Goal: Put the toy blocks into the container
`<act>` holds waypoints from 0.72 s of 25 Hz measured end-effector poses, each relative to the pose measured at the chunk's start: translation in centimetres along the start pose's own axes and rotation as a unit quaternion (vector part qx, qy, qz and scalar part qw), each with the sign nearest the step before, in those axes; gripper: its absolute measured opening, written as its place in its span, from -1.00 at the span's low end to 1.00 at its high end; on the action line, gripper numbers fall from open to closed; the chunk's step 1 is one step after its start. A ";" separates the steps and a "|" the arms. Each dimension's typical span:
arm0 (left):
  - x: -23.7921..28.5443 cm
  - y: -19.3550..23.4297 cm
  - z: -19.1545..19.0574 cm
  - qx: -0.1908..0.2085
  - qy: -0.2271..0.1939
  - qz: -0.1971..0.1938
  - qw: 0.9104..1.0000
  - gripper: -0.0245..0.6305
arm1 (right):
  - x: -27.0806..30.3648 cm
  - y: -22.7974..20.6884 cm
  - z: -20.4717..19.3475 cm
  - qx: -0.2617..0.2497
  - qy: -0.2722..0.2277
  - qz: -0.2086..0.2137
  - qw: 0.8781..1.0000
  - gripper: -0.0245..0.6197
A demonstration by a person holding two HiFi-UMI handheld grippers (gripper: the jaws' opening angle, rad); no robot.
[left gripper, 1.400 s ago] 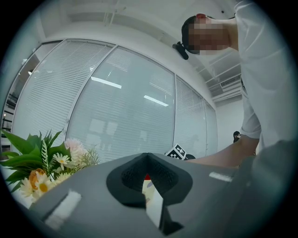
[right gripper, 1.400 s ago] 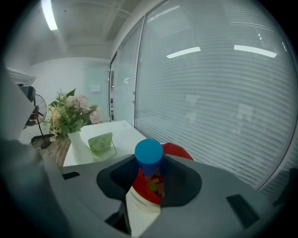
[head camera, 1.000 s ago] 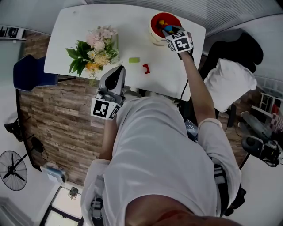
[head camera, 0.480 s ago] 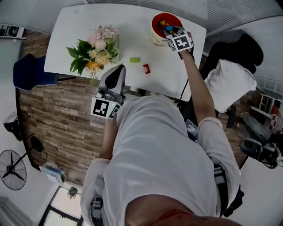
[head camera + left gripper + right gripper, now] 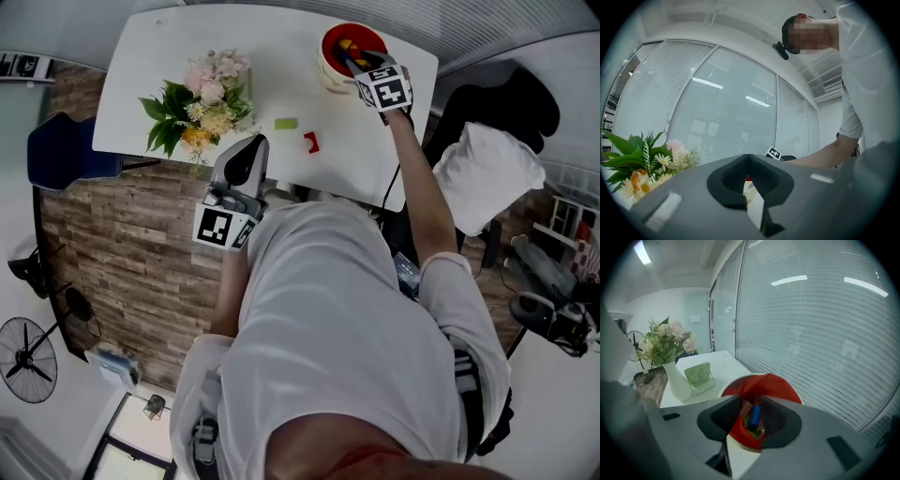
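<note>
A red container (image 5: 327,58) with a white outside stands at the table's far right, with several coloured blocks inside. My right gripper (image 5: 353,60) hovers over it. In the right gripper view its jaws (image 5: 751,409) are closing a little over the container (image 5: 776,383). A blue block (image 5: 754,417) shows in the gap, down among the others, and the pads do not touch it. A green block (image 5: 285,125) and a red block (image 5: 310,143) lie on the table. My left gripper (image 5: 251,145) is shut and empty at the near table edge.
A vase of flowers (image 5: 199,108) stands at the left of the white table (image 5: 159,56), with a small green card stand (image 5: 698,373) beside it. A blue chair (image 5: 56,155) is at the left. A chair with a white cloth (image 5: 492,169) is at the right.
The right gripper has shifted slightly to the right over the container, and the blue block seen at its tip no longer shows there. The left gripper has not moved.
</note>
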State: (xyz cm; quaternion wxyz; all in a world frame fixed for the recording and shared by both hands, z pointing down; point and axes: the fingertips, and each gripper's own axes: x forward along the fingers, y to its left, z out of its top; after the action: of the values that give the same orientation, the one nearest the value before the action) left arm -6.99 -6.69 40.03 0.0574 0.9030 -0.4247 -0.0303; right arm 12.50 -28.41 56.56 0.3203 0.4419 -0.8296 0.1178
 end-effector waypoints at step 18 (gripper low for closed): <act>-0.2 -0.5 -0.2 0.001 -0.003 -0.013 1.000 -0.97 | -9.3 7.4 2.2 0.061 -0.136 0.016 0.989 -0.82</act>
State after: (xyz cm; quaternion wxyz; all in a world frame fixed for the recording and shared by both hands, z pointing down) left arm -6.74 -6.19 40.13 0.0552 0.9085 -0.4129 -0.0330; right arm 9.34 -19.06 49.60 0.1757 0.4594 -0.8635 0.1119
